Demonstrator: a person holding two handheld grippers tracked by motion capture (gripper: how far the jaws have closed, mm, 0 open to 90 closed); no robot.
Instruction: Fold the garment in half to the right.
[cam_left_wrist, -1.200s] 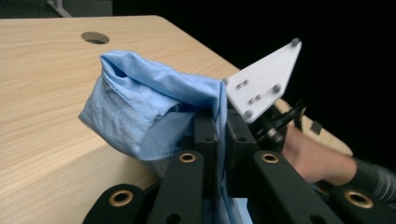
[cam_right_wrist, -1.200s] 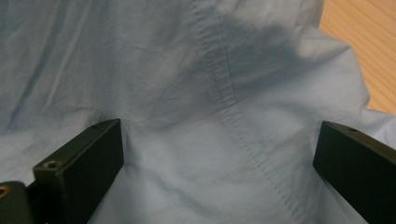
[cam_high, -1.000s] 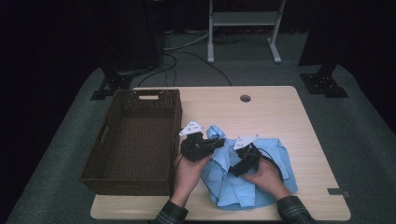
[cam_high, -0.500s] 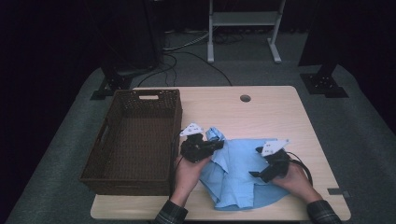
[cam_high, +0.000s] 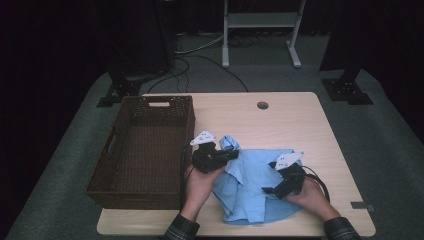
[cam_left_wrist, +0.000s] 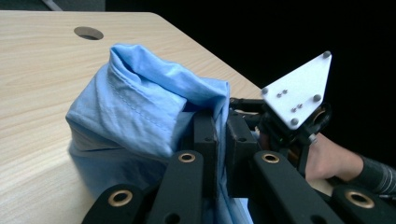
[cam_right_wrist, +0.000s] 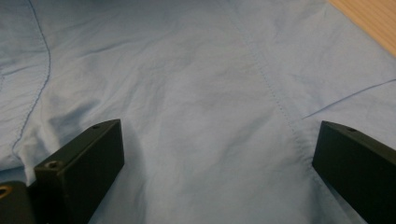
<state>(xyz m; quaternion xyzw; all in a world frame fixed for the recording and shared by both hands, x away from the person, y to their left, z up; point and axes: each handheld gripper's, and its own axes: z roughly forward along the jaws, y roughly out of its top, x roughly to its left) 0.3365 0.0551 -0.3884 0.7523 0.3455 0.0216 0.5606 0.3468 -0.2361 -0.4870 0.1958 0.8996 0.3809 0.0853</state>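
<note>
Pinching a raised fold of the blue shirt (cam_left_wrist: 140, 112), the left tool (cam_left_wrist: 217, 140) stayed clamped; the right tool (cam_right_wrist: 215, 172) hovered over the cloth, jaws wide apart, on the bench (cam_high: 300, 120).

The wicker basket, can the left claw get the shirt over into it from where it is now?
Probably yes. The left claw is shut on the blue shirt right beside the basket, nothing stands between them, but the right claw is open over the cloth.

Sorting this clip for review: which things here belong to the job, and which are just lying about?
In the job:
- blue shirt
- left tongs, shut on a fold of it
- right tongs, open over it

Lying about:
- brown wicker basket, untouched
- table
</note>
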